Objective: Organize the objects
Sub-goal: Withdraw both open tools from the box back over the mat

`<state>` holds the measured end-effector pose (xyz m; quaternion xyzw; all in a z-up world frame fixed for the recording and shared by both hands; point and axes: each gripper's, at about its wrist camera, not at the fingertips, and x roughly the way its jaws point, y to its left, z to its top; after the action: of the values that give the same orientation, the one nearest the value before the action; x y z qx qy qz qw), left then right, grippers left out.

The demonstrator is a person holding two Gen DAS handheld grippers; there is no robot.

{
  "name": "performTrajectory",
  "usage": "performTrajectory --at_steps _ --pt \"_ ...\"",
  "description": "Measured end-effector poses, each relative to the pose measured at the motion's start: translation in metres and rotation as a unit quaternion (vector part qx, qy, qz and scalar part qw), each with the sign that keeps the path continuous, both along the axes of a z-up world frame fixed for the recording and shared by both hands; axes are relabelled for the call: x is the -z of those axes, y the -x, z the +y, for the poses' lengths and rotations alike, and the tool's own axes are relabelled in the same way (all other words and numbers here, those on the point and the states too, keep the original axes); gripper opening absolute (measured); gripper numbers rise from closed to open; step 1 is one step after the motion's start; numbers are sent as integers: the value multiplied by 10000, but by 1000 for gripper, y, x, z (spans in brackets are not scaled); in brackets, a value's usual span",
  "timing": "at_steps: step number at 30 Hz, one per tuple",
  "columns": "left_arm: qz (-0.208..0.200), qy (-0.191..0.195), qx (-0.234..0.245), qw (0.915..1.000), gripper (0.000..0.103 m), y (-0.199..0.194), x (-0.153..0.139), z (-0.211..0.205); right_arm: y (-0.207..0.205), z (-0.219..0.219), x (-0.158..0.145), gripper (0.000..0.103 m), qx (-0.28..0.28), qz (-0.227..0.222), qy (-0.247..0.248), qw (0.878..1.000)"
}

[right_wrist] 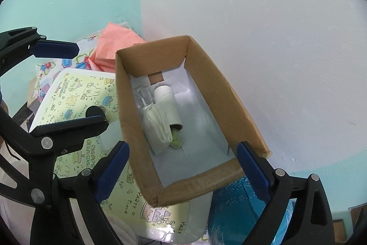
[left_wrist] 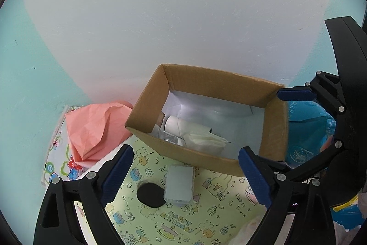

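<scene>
An open cardboard box [left_wrist: 165, 86] [right_wrist: 229, 93] stands against the wall. It holds a white roll [left_wrist: 176, 124] [right_wrist: 166, 105], folded white tissue [left_wrist: 204, 141] [right_wrist: 158, 128], a clear plastic item [left_wrist: 168, 138] and a green piece [right_wrist: 176, 141]. A small clear plastic case [left_wrist: 179, 184] lies flat on yellow-green party-print paper [left_wrist: 206, 217] [right_wrist: 75, 93], in front of the box. My left gripper [left_wrist: 185, 176] is open, its fingers on either side of the case, above it. My right gripper [right_wrist: 182, 170] is open and empty over the box's near corner.
Crumpled pink paper [left_wrist: 96, 128] [right_wrist: 114, 47] and flower-print paper [left_wrist: 57, 164] lie left of the box. A black round hole [left_wrist: 150, 195] shows in the party paper. A blue patterned bag [left_wrist: 305, 130] [right_wrist: 238, 212] sits right of the box. The wall stands right behind.
</scene>
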<state>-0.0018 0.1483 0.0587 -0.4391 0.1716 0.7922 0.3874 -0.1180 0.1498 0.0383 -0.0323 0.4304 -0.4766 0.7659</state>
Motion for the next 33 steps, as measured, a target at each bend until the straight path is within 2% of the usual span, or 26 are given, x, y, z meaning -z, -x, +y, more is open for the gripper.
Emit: performTrajectory --at_steps 20,33 --pt "281 17 -246 9993 102 -37 -22 -34 -4 53 0 97 -218 39 263 9994" --pt "339 -51 -418 9985 103 -53 -28 -64 -20 77 9 98 -360 21 258 9990"
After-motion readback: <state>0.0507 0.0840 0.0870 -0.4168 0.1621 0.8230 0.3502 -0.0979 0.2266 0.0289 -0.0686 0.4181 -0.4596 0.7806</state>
